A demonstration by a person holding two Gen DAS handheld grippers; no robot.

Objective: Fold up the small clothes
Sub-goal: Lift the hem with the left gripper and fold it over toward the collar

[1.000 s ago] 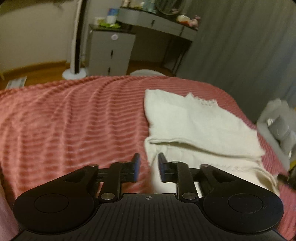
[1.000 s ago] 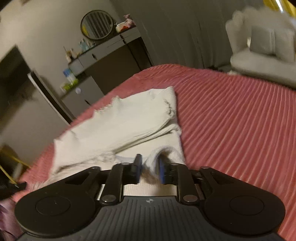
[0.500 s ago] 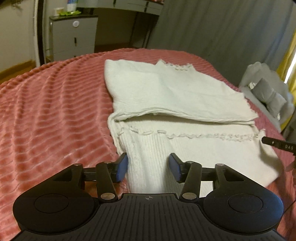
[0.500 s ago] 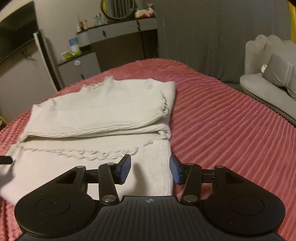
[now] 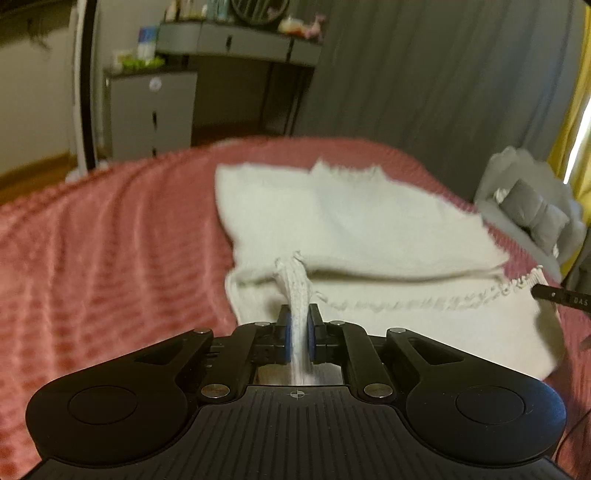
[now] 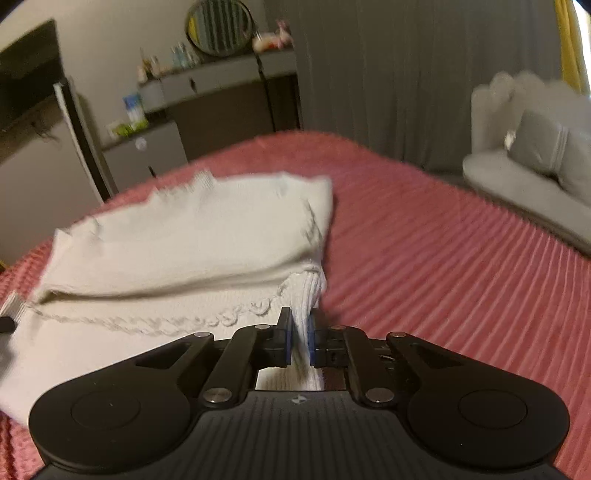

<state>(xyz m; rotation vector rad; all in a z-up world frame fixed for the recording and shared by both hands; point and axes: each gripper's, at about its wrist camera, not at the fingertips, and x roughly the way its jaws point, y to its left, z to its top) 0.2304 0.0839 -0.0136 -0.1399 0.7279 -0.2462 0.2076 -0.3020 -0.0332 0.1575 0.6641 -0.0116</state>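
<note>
A cream knitted garment (image 5: 354, 221) lies partly folded on the pink ribbed bedspread (image 5: 110, 240), its far half doubled over the near half. My left gripper (image 5: 299, 332) is shut on the near left edge of the garment, and a ridge of knit rises between its blue pads. In the right wrist view the same garment (image 6: 184, 236) spreads to the left. My right gripper (image 6: 300, 341) is shut on its near right corner, white ribbed fabric pinched between the pads. A lace trim (image 6: 207, 317) runs across the near layer. The right gripper's tip (image 5: 561, 295) shows at the left wrist view's right edge.
A grey cabinet (image 5: 147, 110) and a dark dresser with a round mirror (image 6: 218, 26) stand beyond the bed. Grey curtains (image 5: 424, 92) hang behind. A grey sofa with cushions (image 6: 535, 158) sits to the right of the bed. The bedspread (image 6: 443, 258) stretches bare to the right.
Both grippers were open half a second ago, over the garment's near edge. Both have shut on that edge, pinching the fabric into ridges. Both views have rolled and are blurred.
</note>
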